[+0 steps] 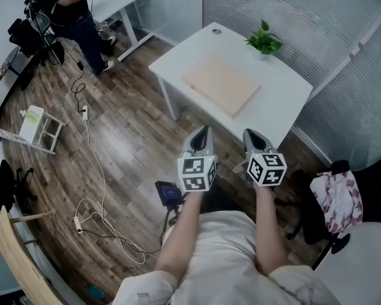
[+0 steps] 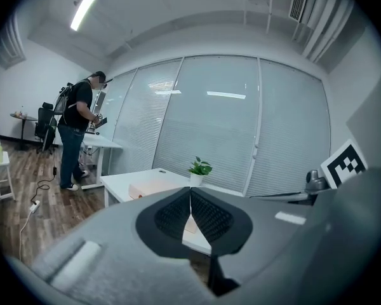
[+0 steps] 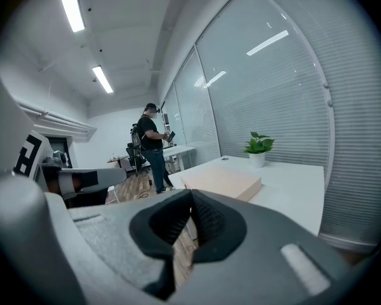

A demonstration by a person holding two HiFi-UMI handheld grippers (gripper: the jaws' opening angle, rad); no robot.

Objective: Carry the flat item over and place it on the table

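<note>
A flat beige board (image 1: 221, 83) lies on the white table (image 1: 279, 100), near its middle. Both grippers are held side by side in the air before the table's near edge, apart from the board. My left gripper (image 1: 201, 132) is shut with nothing between its pads. My right gripper (image 1: 252, 135) also looks shut and empty. In the left gripper view the board (image 2: 153, 188) shows just over the closed left gripper (image 2: 190, 192). The right gripper view has the board (image 3: 222, 180) on the table (image 3: 298, 192) beyond the right gripper (image 3: 191, 199).
A potted plant (image 1: 264, 41) stands at the table's far edge by the blind-covered glass wall. A person (image 1: 76, 11) stands at another white desk (image 1: 117, 2) at the back left. Cables (image 1: 92, 215) trail over the wood floor. A chair with pink cloth (image 1: 336, 192) is at the right.
</note>
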